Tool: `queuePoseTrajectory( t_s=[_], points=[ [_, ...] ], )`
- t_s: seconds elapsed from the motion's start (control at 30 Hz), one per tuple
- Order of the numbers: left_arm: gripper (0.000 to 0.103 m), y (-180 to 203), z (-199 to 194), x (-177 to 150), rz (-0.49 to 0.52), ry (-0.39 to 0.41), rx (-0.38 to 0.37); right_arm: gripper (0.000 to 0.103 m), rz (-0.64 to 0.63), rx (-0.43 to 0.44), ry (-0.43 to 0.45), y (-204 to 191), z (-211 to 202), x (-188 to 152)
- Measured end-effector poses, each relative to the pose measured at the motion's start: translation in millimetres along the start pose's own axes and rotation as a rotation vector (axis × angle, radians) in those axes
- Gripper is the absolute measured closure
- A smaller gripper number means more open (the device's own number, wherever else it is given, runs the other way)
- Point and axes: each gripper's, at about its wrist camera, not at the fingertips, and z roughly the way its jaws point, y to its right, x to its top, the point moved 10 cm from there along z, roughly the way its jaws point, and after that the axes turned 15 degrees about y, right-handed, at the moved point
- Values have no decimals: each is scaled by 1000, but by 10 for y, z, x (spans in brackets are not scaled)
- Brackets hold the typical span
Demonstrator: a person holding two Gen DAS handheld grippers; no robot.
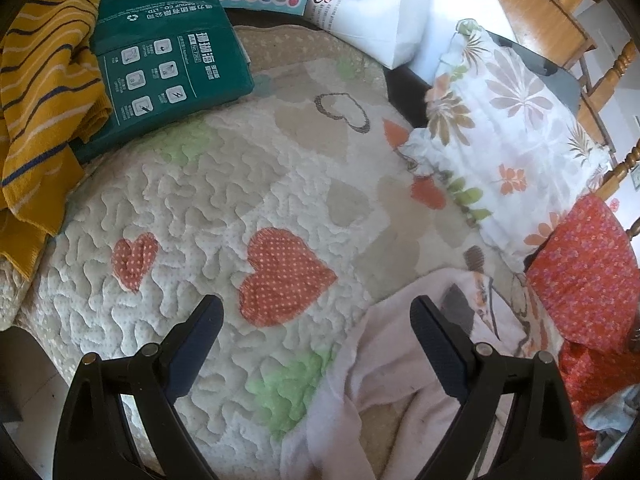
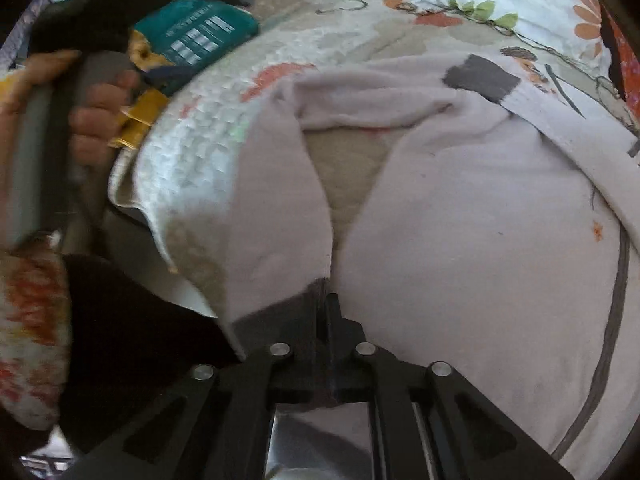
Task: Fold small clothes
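The right gripper [image 2: 326,300] is clenched on a dark cuff of the pale pink garment [image 2: 460,208], which spreads over the quilted heart-print cover [image 1: 208,184] toward twelve o'clock, while the left gripper [image 1: 316,320] hangs released, the garment at its four o'clock.
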Motion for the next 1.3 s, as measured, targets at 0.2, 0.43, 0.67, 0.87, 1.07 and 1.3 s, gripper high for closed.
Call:
queuePoseTrajectory(
  t_s=[0.2,0.43,0.67,0.87,1.07,1.3],
  points=[
    [9,1,12,-7,11,2,5,98,39,9,152,-25,-509,594],
    [9,407,120,-380,144,-64,-52,98,233,-111,419,1043,-1633,1549],
    [9,1171,331,-902,356,-105,-111,98,435,-357,411,2474,-2040,1168],
    [9,1488,549,-1166,452,-122,-102,98,604,-453,373,3361,-1911,534],
    [9,1665,655,-1396,495,-158,-105,98,618,-501,347,3806,-1895,379],
    [9,1643,764,-1621,537,-205,-72,98,672,-563,305,4145,-1723,112]
  ],
)
